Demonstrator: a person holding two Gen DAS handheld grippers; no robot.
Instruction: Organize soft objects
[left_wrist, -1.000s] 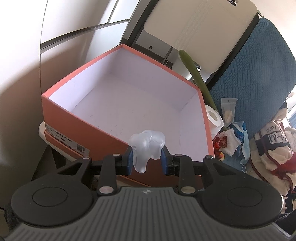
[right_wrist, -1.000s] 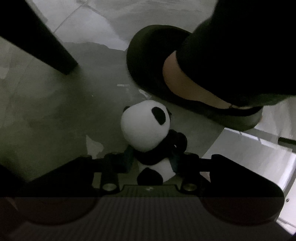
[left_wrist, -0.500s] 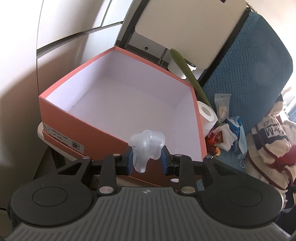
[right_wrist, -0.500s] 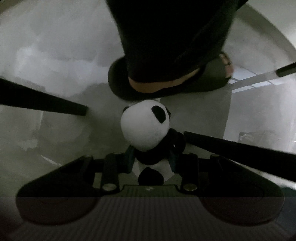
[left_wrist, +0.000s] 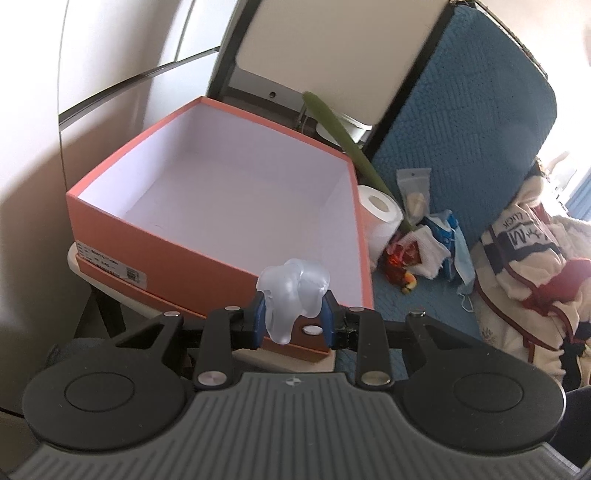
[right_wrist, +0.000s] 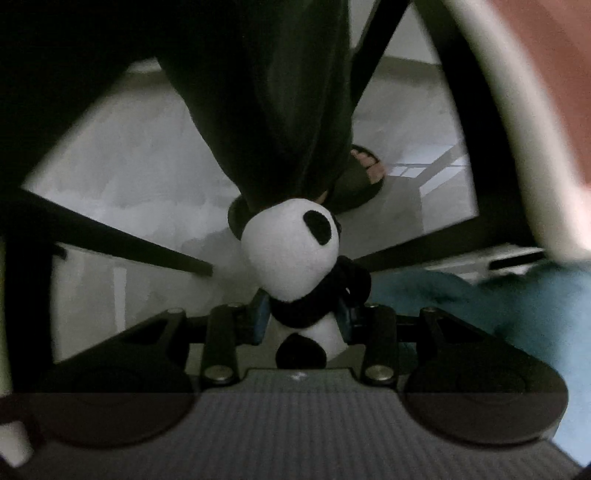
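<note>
Carrying step: left gripper (left_wrist: 293, 323) pinching a clear squishy toy (left_wrist: 293, 291), right gripper (right_wrist: 303, 319) pinching a panda plush (right_wrist: 295, 258). Next, likely: release into orange box (left_wrist: 177, 254) at frame centre.

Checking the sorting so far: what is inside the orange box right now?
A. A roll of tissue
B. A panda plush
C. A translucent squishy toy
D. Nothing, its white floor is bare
D: the orange box shows only bare white floor and walls, while the translucent toy sits clamped in the left gripper in front of it.
</note>
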